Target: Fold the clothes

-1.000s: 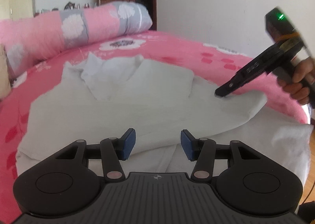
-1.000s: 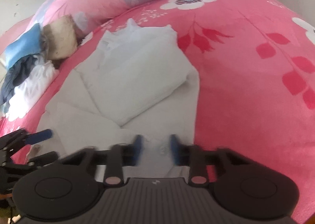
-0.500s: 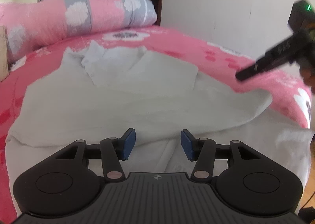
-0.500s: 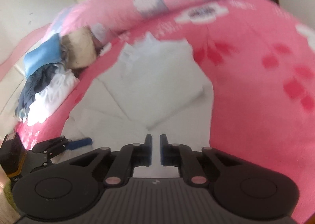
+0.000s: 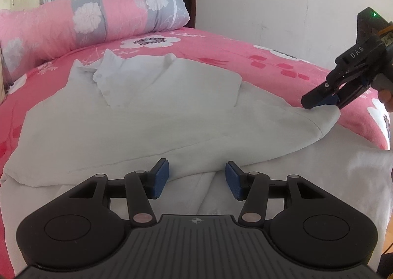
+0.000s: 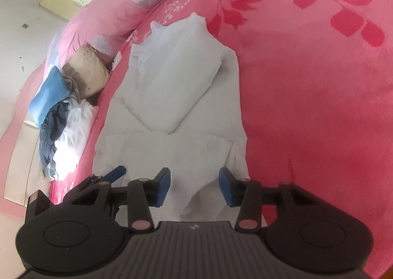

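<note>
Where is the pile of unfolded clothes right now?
In the right wrist view, the pile lies at the left, on the bed's edge beside the white shirt, below the tan bundle.

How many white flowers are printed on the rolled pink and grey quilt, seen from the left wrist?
3, maybe more hidden. One white flower sits on the left grey band, one on the right grey band, one faint at the roll's far left end.

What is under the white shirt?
The white shirt lies spread on the pink flowered blanket, which shows all around it. Whatever is beneath the shirt's folded layers is covered.
</note>
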`<state>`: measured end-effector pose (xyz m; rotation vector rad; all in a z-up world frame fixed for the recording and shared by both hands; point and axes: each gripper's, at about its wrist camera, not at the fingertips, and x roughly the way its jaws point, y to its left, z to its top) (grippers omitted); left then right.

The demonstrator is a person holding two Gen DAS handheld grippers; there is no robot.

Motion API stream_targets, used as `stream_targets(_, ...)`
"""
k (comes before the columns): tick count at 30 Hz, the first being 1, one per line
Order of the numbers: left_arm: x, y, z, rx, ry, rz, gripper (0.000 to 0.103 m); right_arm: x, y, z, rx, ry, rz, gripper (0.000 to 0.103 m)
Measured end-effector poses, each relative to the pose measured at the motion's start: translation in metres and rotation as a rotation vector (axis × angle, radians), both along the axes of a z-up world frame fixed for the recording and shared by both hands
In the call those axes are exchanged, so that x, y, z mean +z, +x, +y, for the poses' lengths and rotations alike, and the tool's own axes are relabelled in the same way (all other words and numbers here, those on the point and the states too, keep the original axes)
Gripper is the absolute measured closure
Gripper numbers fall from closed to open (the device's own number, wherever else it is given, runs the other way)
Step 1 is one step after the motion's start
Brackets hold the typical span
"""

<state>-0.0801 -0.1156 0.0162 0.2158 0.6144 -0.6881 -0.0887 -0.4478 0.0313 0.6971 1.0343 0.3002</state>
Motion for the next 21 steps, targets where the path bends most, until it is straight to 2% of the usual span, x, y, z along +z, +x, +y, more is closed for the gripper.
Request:
stream_targets(6,-0.002,-0.002,0.0,0.0,0.003,-0.006,0.052,-0.004,-0.005,0.0,0.022,0.045,0.015,0.057)
stream_targets(11,-0.003,-0.001,0.001,0.0,-0.011,-0.001,0.051,-0.002,0.004,0.004,0.024,0.037,-0.01,0.058)
stream_targets(14,-0.002,0.0,0.004,0.002,-0.027,0.006,0.051,-0.005,0.016,0.008,0.009,0.018,-0.025,0.073)
stream_targets(15,-0.002,0.0,0.005,0.003,-0.033,0.009,0.051,-0.005,0.019,0.01,0.004,0.007,-0.042,0.089)
stream_targets(16,0.0,-0.001,0.008,0.007,-0.043,0.011,0.051,-0.001,0.019,0.013,0.008,-0.003,-0.076,0.099)
stream_targets(18,0.006,-0.003,0.016,0.019,-0.07,0.008,0.052,0.009,0.016,0.02,0.025,-0.024,-0.158,0.101)
stream_targets(21,0.02,-0.01,0.04,0.032,-0.149,0.003,0.051,0.056,-0.027,0.038,0.183,-0.08,-0.49,0.101)
